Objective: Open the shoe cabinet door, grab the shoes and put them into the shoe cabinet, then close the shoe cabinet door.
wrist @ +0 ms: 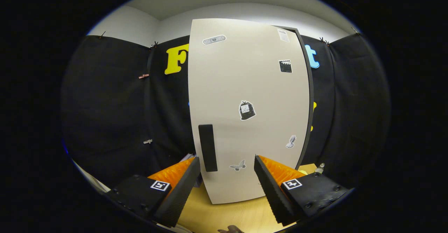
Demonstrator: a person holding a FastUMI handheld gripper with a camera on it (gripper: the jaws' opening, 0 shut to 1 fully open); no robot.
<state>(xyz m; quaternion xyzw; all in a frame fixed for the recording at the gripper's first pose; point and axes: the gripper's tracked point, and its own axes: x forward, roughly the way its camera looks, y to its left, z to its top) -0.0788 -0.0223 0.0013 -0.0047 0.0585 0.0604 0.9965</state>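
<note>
Jaws (pixel 227 171) gape before stickered cabinet door (pixel 245 86).

- I see a light wooden tabletop (pixel 241 213) running under and between my gripper's (pixel 227 173) spread fingers, which hold nothing.
- The shoe cabinet (pixel 245 121) stands upright on it at 12 o'clock, just beyond the fingertips, with its pale door shut and its bottom edge on the wood.
- At about 2 o'clock, beside the cabinet's lower corner, a small clear bottle (pixel 320 168) and something yellow (pixel 302 172) rest on the table; I cannot tell what the yellow thing is.
</note>
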